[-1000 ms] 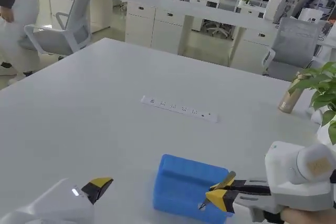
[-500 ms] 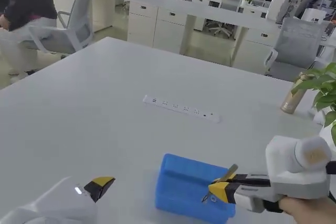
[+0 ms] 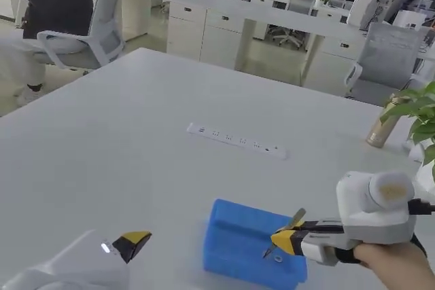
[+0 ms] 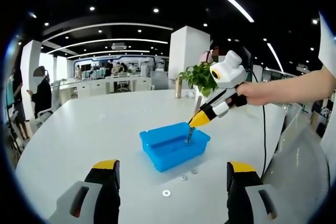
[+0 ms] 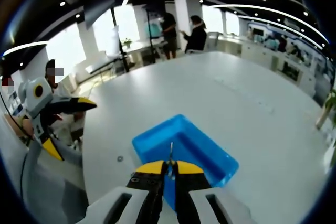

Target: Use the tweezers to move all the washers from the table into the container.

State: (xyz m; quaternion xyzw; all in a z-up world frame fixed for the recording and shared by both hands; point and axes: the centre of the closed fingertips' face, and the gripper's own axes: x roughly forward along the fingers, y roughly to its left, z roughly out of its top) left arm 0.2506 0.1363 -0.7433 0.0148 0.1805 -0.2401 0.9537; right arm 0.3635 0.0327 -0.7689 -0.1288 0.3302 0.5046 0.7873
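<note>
Over the blue container (image 3: 234, 239) on the white worktop (image 3: 136, 140), the right claw (image 3: 284, 240) is clamped on slim tweezers (image 4: 189, 132), whose tips point down into the container. The left claw (image 4: 172, 165) hovers low over the worktop with its jaws wide apart. In the left gripper view, three washers (image 4: 166, 193) lie on the worktop just beside the container.

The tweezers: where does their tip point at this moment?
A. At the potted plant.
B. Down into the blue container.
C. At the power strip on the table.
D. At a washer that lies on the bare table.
B: in the left gripper view the tweezers, clamped in the right gripper, point down into the open top of the blue container.
</note>
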